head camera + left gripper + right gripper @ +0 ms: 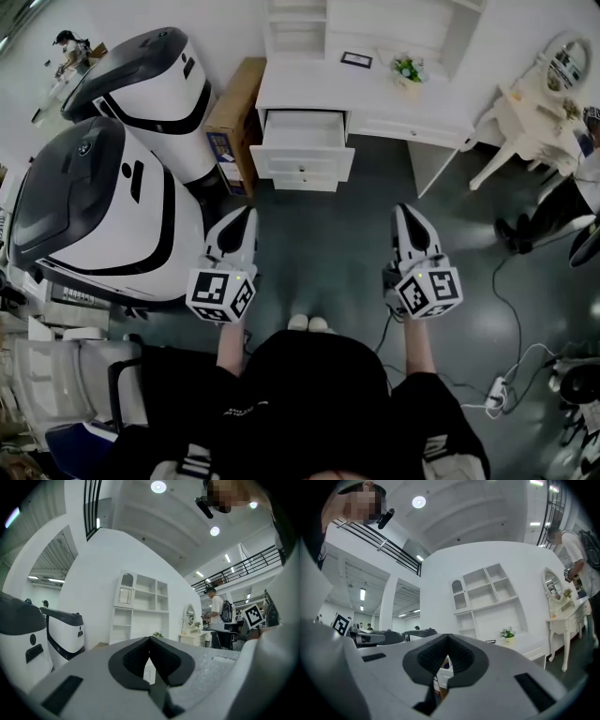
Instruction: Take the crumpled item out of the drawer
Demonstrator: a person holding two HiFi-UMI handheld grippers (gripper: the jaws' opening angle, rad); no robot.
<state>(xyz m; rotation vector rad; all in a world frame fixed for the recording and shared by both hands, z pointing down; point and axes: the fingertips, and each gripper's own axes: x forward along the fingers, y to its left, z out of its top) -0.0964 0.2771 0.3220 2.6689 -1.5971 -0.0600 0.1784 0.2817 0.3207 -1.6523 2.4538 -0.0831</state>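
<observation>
Crumpled item: not made out in any view; going by the task it should lie in the open top drawer [302,131], whose inside shows only as a pale blur from the head view. Two big white machines [103,216] crowd the floor at left. The drawer stands pulled out below the white tabletop [309,89], presumably for access. Left gripper [247,214] and right gripper [403,210] are held about level, well short of it. The fingers [131,663] of both are closed on nothing, probably just a carrying pose.
</observation>
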